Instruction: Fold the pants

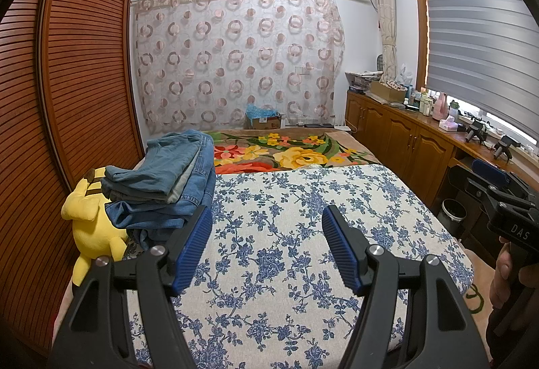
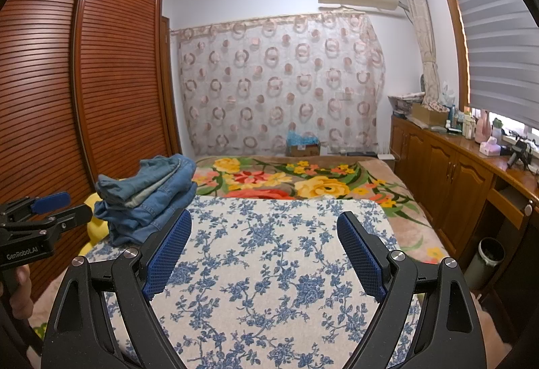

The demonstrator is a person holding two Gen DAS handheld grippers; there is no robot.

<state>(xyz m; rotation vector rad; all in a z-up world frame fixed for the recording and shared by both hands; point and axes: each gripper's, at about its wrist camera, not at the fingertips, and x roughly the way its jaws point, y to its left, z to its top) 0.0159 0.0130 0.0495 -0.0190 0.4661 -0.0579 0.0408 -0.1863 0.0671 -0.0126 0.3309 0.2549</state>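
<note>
A pile of blue denim pants (image 1: pixel 168 183) lies at the left edge of the bed, on the blue-flowered white cover (image 1: pixel 286 234). It also shows in the right wrist view (image 2: pixel 148 197). My left gripper (image 1: pixel 266 217) is open and empty, held above the cover just right of the pile. My right gripper (image 2: pixel 264 222) is open and empty, also above the cover, right of the pile. Each gripper shows at the edge of the other's view: the right one (image 1: pixel 505 197) and the left one (image 2: pixel 43 210).
A yellow plush toy (image 1: pixel 91 220) sits under and beside the pile at the bed's left edge. A floral blanket (image 1: pixel 289 150) covers the far bed. A wooden wardrobe (image 1: pixel 67 65) stands left, cabinets (image 1: pixel 404 133) and a waste bin (image 1: pixel 453 214) right.
</note>
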